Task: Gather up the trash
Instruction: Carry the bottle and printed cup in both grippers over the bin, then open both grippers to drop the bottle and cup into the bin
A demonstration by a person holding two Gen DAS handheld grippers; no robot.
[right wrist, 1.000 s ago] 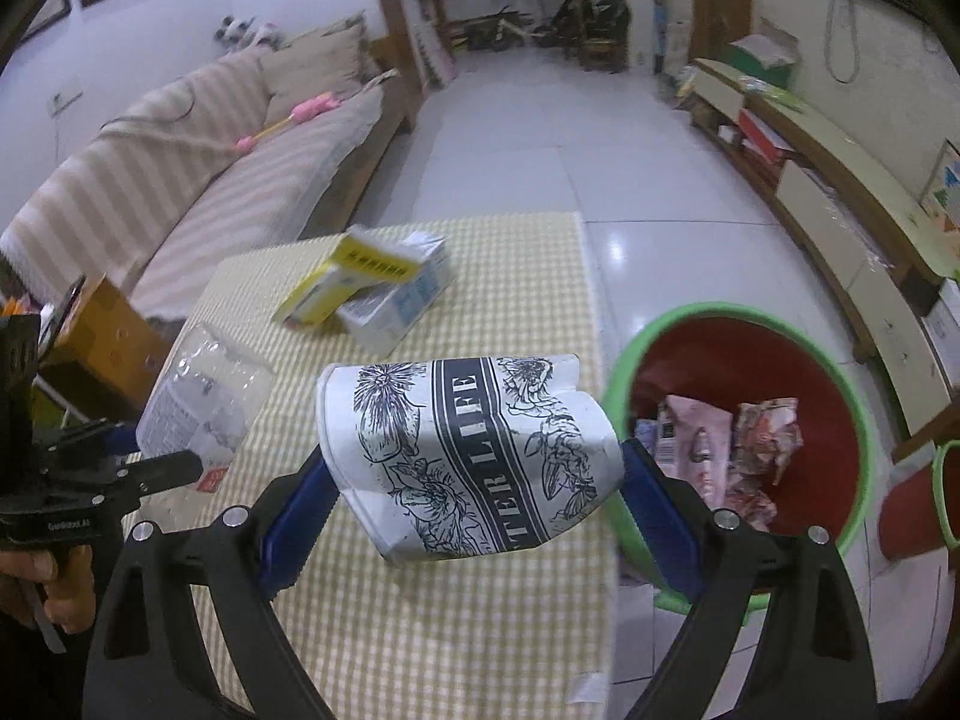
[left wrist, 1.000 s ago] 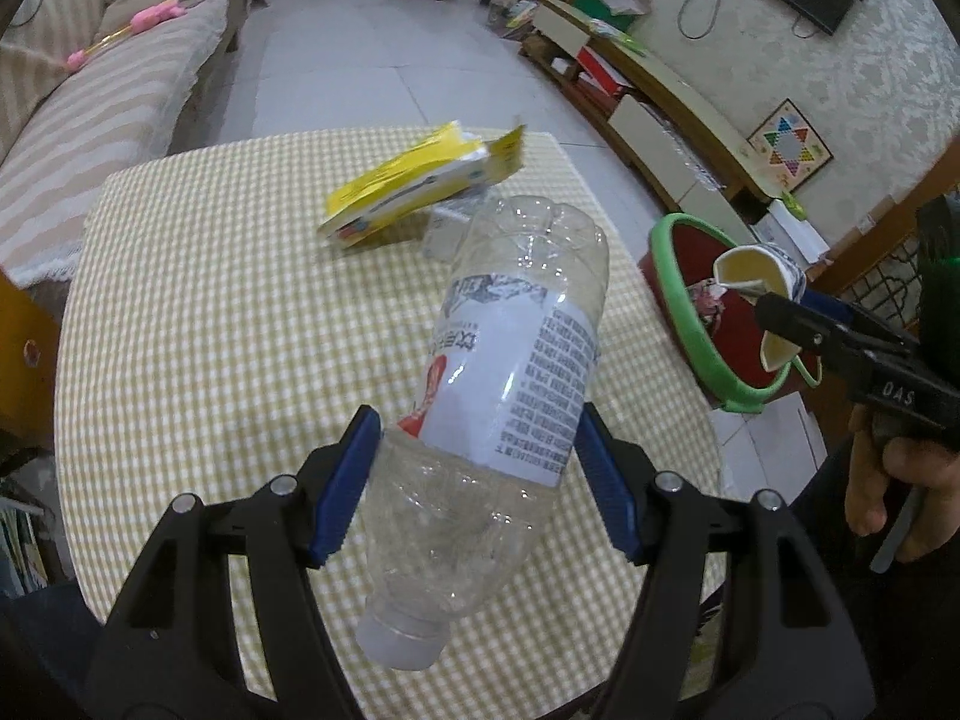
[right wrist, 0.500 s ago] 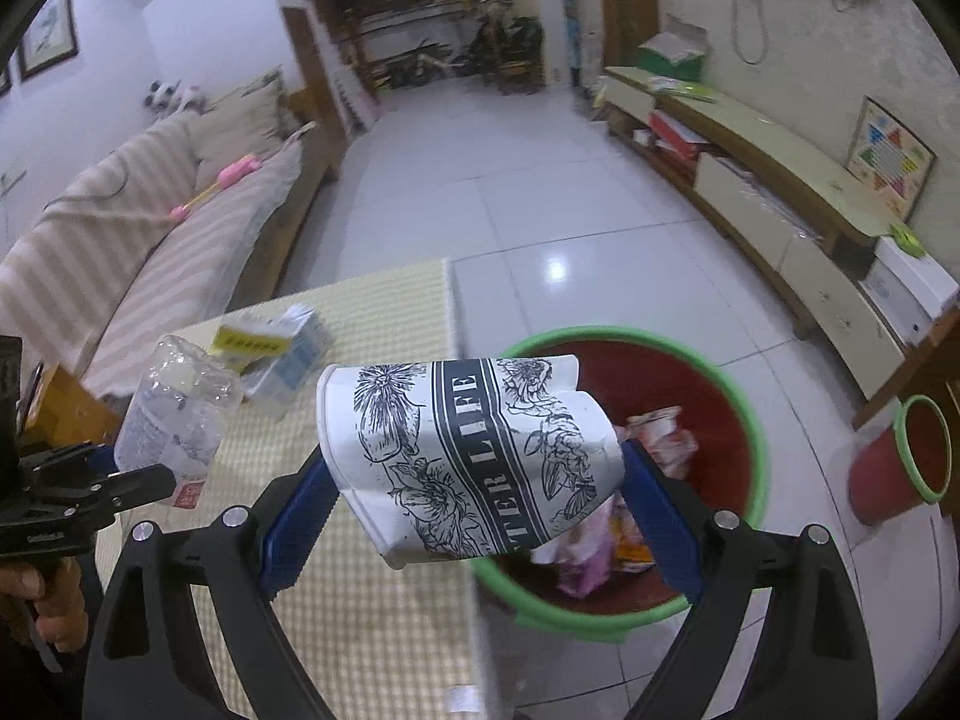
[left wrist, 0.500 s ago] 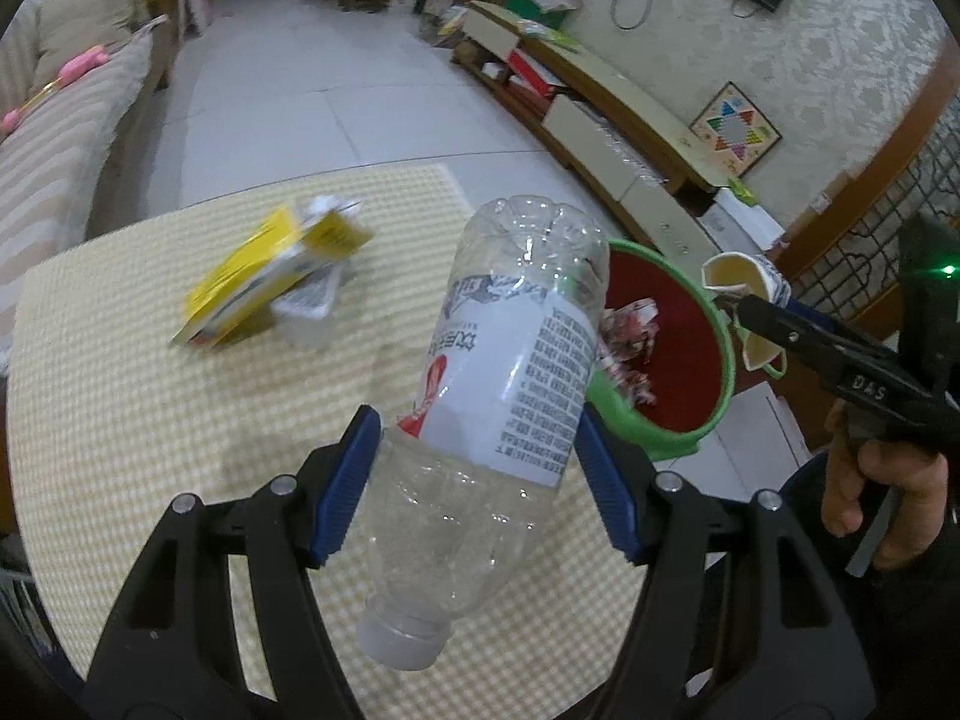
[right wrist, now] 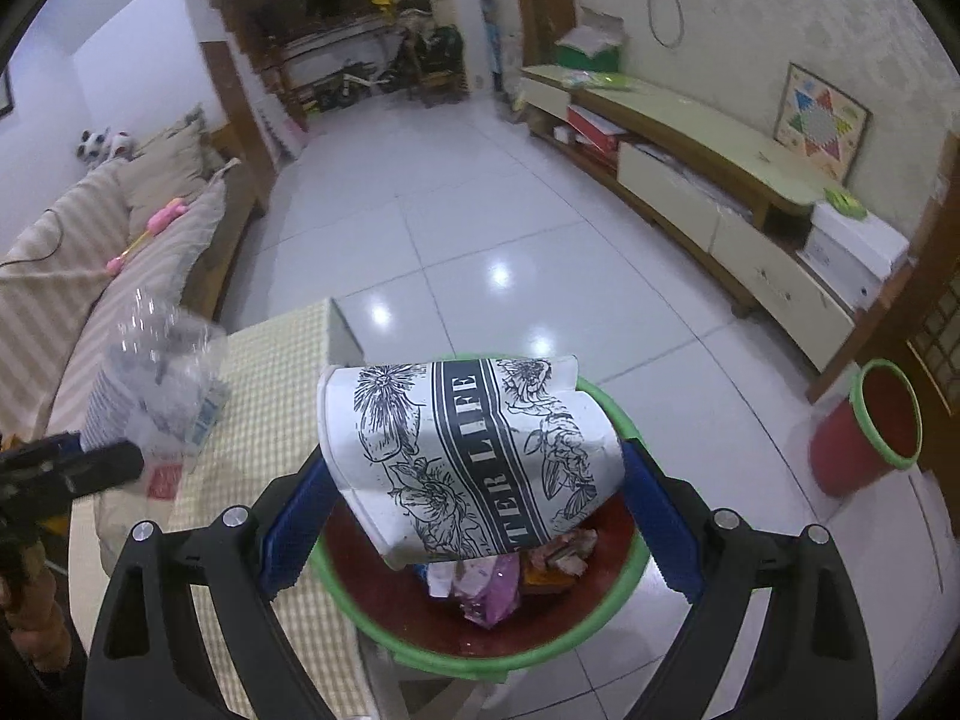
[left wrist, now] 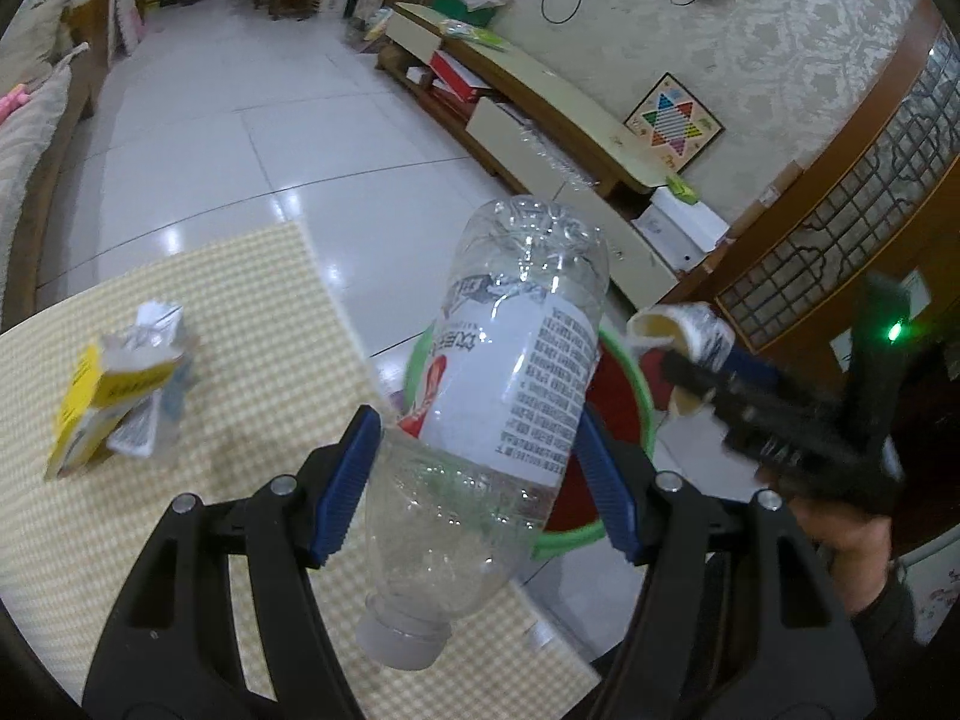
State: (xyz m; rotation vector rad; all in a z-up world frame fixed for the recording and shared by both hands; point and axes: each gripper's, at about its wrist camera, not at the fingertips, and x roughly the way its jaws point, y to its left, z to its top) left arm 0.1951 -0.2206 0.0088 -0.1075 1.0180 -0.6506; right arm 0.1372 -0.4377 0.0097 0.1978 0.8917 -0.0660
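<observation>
Two grippers each carry a piece of trash: the left gripper [left wrist: 477,486] has its jaws clamped on the sides of a clear plastic bottle [left wrist: 498,420], tilted with its cap toward the camera and its base pointing away past the jaws. The right gripper [right wrist: 474,516] has its jaws pressed on a crumpled paper cup [right wrist: 468,456] lying sideways between them, directly over the red bin [right wrist: 576,636] with a green rim. Beyond the left jaw, a yellow carton [left wrist: 108,402] lies on the checkered desk [left wrist: 252,324].
</observation>
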